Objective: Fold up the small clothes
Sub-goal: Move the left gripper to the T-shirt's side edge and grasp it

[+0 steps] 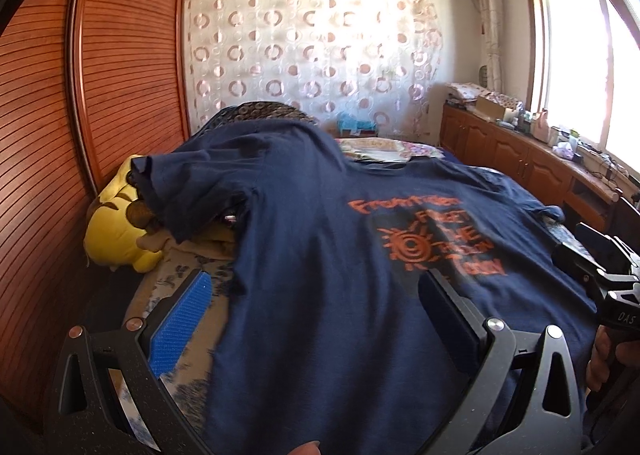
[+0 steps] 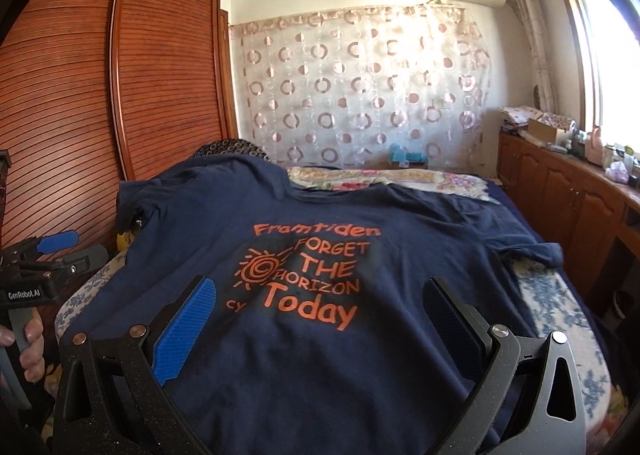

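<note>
Both grippers' fingers apart, empty: left gripper [image 1: 316,319] over left hem, right gripper [image 2: 320,319] mid-hem; navy T-shirt [image 2: 320,255] flat on bed [image 2: 552,295], long axis running away toward collar

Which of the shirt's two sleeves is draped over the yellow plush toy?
The navy T-shirt's sleeve on the wardrobe side, hanging over the yellow plush toy. The window-side sleeve lies flat on the bed.

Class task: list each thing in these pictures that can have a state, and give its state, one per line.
Navy T-shirt: spread out unfolded, print up.
Left gripper: open, empty.
Right gripper: open, empty.
Yellow plush toy: partly under a sleeve.
Wardrobe doors: closed.
</note>
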Tool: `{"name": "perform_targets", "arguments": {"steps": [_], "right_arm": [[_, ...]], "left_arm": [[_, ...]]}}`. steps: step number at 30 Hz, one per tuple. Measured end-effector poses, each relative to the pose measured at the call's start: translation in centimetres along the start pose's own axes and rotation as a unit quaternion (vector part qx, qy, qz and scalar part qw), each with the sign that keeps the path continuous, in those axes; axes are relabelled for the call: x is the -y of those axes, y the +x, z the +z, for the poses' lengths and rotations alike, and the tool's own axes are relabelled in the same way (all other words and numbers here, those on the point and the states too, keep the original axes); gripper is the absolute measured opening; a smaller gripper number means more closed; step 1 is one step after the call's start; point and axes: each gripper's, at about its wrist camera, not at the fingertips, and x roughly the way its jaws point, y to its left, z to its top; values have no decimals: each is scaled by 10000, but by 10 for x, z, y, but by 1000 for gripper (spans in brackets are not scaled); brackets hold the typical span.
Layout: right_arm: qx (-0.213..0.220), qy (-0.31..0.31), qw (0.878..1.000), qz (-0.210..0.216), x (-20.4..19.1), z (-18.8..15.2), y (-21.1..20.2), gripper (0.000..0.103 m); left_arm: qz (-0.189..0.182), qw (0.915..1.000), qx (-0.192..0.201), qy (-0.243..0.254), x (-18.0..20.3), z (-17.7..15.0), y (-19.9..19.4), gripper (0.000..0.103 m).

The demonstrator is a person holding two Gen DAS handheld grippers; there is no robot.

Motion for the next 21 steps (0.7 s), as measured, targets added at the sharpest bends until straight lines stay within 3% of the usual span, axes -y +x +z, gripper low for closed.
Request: {"name": "perform_targets", "arguments": {"steps": [11,21], "right_arm": [[-544,-98,9962,668,-4,22,58,103],[-1080,-331,9896,889,-7,34,92,103]], "left_arm": [[49,9997,-227,-97,-59,16,29,103],[33,9984,-335,-455,-124,62,60,98]]}}
